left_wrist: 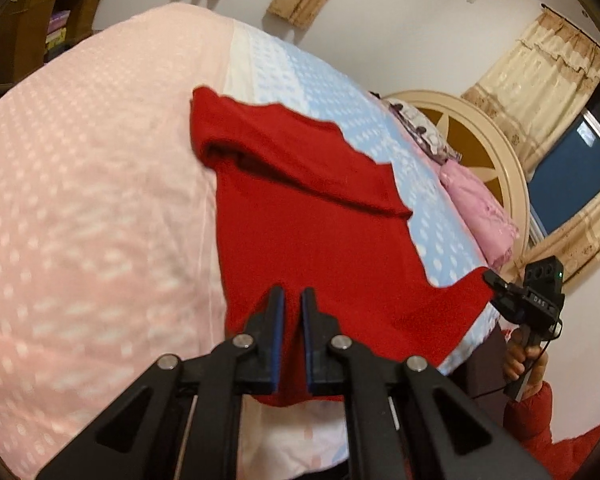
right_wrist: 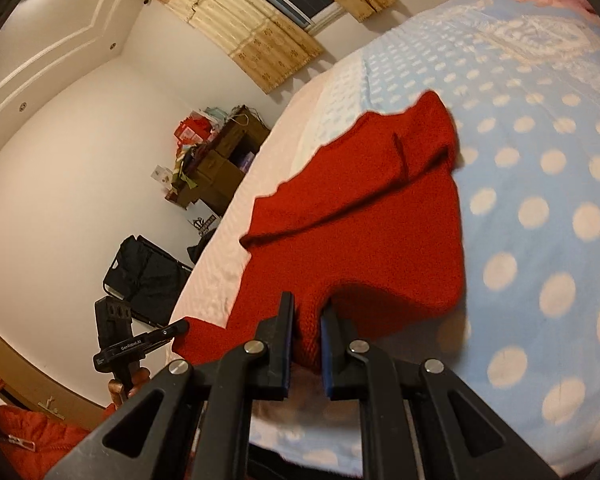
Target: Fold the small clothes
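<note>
A red knitted garment (left_wrist: pixel 300 200) lies on the bed with its far part folded over on itself. Its near hem is lifted off the cover. My left gripper (left_wrist: pixel 293 294) is shut on the left corner of that hem. In the right wrist view the same garment (right_wrist: pixel 360 220) bunches between the pads of my right gripper (right_wrist: pixel 308 304), which is shut on the hem's other corner. Each gripper shows in the other's view: the right gripper (left_wrist: pixel 496 284) at the garment's right corner, the left gripper (right_wrist: pixel 180 326) at its left corner.
The bed cover is pink with white dots (left_wrist: pixel 80 160) on one side and blue with white dots (right_wrist: pixel 540 160) on the other. A folded pink cloth (left_wrist: pixel 480 208) lies by the round headboard (left_wrist: pixel 496 140). A cluttered shelf (right_wrist: pixel 220 160) and a black chair (right_wrist: pixel 148 276) stand by the wall.
</note>
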Demonstrator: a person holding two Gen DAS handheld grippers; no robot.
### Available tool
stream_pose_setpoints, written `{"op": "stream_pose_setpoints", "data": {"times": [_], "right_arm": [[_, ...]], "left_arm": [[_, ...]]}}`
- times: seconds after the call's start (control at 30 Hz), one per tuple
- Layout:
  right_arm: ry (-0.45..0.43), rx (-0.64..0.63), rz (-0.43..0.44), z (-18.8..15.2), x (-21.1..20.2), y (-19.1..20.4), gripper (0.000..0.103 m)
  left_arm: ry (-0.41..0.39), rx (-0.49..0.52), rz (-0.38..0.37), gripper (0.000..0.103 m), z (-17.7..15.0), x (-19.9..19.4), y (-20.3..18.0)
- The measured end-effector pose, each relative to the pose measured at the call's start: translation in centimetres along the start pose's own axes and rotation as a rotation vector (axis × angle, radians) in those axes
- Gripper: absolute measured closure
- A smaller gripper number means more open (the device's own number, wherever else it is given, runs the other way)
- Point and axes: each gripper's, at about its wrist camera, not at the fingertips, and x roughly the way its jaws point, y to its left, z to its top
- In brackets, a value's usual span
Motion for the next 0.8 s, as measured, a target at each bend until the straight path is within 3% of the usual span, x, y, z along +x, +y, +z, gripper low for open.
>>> {"op": "stream_pose_setpoints", "data": {"times": [0.3,0.4,0.5,0.57,0.63,0.7,0.8], "right_arm": [[-0.045,-0.003,0.016,6.5,2.5,0.0,0.093],[-0.044,-0.032,-0.027,7.7,3.3,-0.1,0.094],[-0.027,-0.020,-0.029,7.8,3.6,-0.8,0.093],[-0.027,-0.007,-0.033,7.5,3.5,-1.4,0.093],[-0.034,0.007,-0.024,7.2,3.2,-1.7,0.094],[-0.037,0.010,-0.024,6.8,3.1,-1.9,0.094],[-0.029,-0.009,-0.047,6.1,3.1,-1.9,0.093]], "left_arm": [[-0.106,-0.004,0.067,0.097,7.3,0.7,-0.2],[-0.133,0.054,0.135,0.097,8.4,0.8,-0.7],[-0.098,0.129,0.184,0.093,7.7,1.6,-0.8],[-0.016,0.142,0.179,0.090,6.2,2.7,-0.3],[0.072,0.143,0.158,0.083,4.1,3.4,0.2],[0.152,0.134,0.135,0.059,1.4,3.9,0.7],[0.228,0.147,0.110,0.040,-2.8,3.6,0.6]]}}
